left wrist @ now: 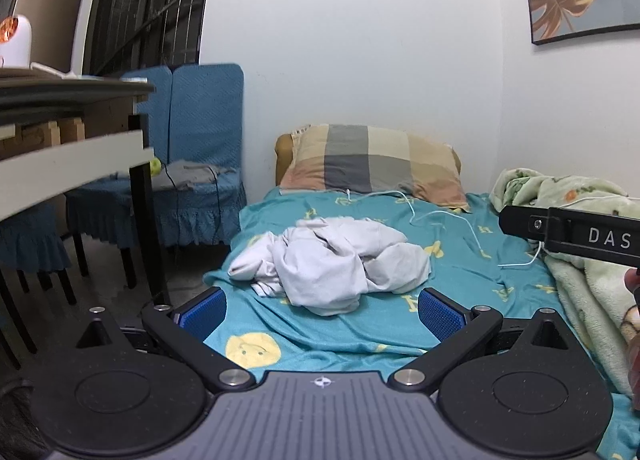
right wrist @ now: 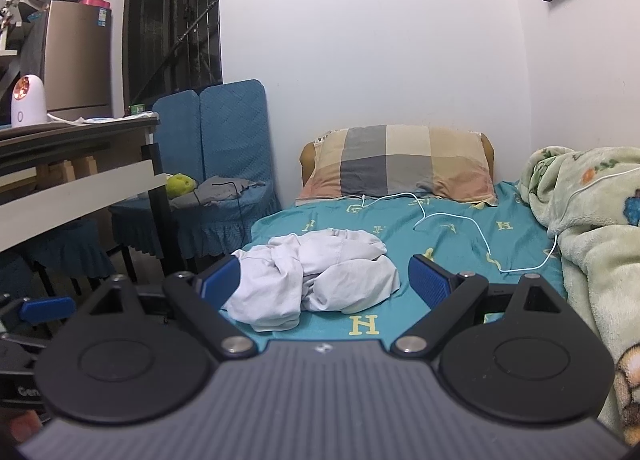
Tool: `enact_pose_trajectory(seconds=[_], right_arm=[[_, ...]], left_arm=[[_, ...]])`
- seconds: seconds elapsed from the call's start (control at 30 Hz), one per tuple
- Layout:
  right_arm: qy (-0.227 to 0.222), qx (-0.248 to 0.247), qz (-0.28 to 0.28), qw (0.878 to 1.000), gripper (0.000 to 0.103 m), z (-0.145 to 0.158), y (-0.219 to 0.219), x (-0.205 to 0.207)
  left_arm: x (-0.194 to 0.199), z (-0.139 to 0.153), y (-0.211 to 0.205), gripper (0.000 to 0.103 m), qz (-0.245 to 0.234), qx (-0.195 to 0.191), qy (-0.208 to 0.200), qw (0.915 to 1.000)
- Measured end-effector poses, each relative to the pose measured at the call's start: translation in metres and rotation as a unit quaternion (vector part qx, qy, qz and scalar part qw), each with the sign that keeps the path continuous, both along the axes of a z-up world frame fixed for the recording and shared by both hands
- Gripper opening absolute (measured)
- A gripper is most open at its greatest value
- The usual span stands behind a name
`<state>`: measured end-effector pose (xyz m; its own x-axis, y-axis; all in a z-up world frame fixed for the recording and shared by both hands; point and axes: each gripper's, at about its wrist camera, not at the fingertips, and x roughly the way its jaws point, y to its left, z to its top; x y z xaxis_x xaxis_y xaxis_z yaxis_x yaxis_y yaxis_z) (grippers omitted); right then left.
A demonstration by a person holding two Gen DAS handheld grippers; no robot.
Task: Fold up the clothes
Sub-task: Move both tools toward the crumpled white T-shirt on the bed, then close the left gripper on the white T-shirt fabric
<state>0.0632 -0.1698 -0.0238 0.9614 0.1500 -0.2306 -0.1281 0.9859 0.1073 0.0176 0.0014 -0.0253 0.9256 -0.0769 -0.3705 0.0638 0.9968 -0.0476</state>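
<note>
A dark table [left wrist: 72, 100] and blue-covered chairs [left wrist: 200, 164] stand left of the teal patterned bedsheet [left wrist: 460, 260]; a plaid pillow [left wrist: 372, 164] lies far, a thin white cable [left wrist: 440, 216] trails right toward a pale green fleece blanket [left wrist: 592, 280]. Both the left gripper [left wrist: 320, 312] and right gripper [right wrist: 324, 280] (blue-padded) gape wide, holding nothing. The crumpled white garment [left wrist: 332, 264] lies just beyond them, untouched.

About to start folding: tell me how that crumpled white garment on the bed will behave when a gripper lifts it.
The white garment lies in soft creased heaps, so it will probably hang limp and unravel. It looks thin, likely light. Its layers overlap, so one pinch may catch several. Both the left gripper and right gripper are open, holding nothing.
</note>
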Motion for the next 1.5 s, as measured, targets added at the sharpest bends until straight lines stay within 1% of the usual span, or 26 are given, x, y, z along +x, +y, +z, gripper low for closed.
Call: enact_pose_trajectory(seconds=[0.17,0.23,0.33,0.47,0.6,0.67,0.77,0.9,1.0,1.07,1.17,1.2,1.3,1.37,1.4,1.43,1.47,1.5], right_arm=[[0.003,0.002,-0.002,1.0,0.092,0.003,-0.002,-0.002],[0.01,-0.007,-0.007,1.0,0.092,0.002,-0.003,-0.001],[0.034,-0.007,-0.015,0.999,0.092,-0.001,-0.007,0.001],[0.045,-0.007,-0.028,0.999,0.092,-0.002,-0.011,0.001],[0.06,-0.014,-0.039,0.997,0.092,-0.003,-0.014,0.002],[0.074,-0.008,-0.037,0.997,0.092,-0.004,-0.017,0.007],[0.095,0.02,-0.027,0.995,0.092,-0.005,-0.023,0.017],[0.107,0.054,-0.022,0.993,0.092,-0.008,-0.032,0.029],[0.115,0.08,-0.019,0.99,0.092,-0.014,-0.04,0.042],[0.123,0.092,-0.02,0.988,0.092,-0.02,-0.043,0.052],[0.139,0.105,-0.021,0.984,0.092,-0.032,-0.045,0.069],[0.145,0.109,-0.018,0.983,0.092,-0.036,-0.045,0.075],[0.157,0.114,-0.016,0.981,0.092,-0.048,-0.045,0.088],[0.164,0.113,-0.015,0.98,0.092,-0.055,-0.045,0.095],[0.167,0.114,-0.015,0.979,0.092,-0.058,-0.045,0.097],[0.172,0.117,-0.015,0.978,0.092,-0.062,-0.046,0.1],[0.174,0.121,-0.015,0.977,0.092,-0.064,-0.047,0.102],[0.176,0.124,-0.016,0.976,0.092,-0.066,-0.049,0.103]], left_arm=[[0.006,-0.004,0.001,0.103,-0.004,-0.012,0.014,0.9998],[0.012,-0.005,0.0,0.103,0.002,-0.004,0.022,0.9998],[0.028,-0.005,-0.003,0.103,0.001,0.002,0.033,0.9994],[0.065,-0.006,-0.005,0.102,0.003,-0.004,0.049,0.9988],[0.116,-0.009,-0.01,0.102,0.007,0.001,0.065,0.9979],[0.146,-0.011,-0.013,0.102,0.008,0.007,0.068,0.9976],[0.191,-0.014,-0.017,0.102,0.016,0.014,0.072,0.9971],[0.255,-0.024,-0.016,0.102,0.02,0.01,0.085,0.9961],[0.304,-0.038,-0.016,0.099,0.024,0.016,0.098,0.9948],[0.337,-0.048,-0.017,0.093,0.02,0.016,0.11,0.9936],[0.383,-0.062,-0.023,0.092,0.014,0.011,0.128,0.9916],[0.397,-0.067,-0.026,0.091,0.015,0.016,0.132,0.991],[0.436,-0.081,-0.035,0.085,0.02,0.034,0.14,0.9893],[0.458,-0.09,-0.039,0.063,0.022,0.043,0.165,0.9852],[0.465,-0.094,-0.042,0.056,0.02,0.052,0.172,0.9835],[0.471,-0.098,-0.046,0.046,0.018,0.064,0.177,0.982],[0.471,-0.099,-0.049,0.031,0.018,0.072,0.173,0.9822],[0.47,-0.1,-0.051,0.023,0.018,0.078,0.166,0.9828]])
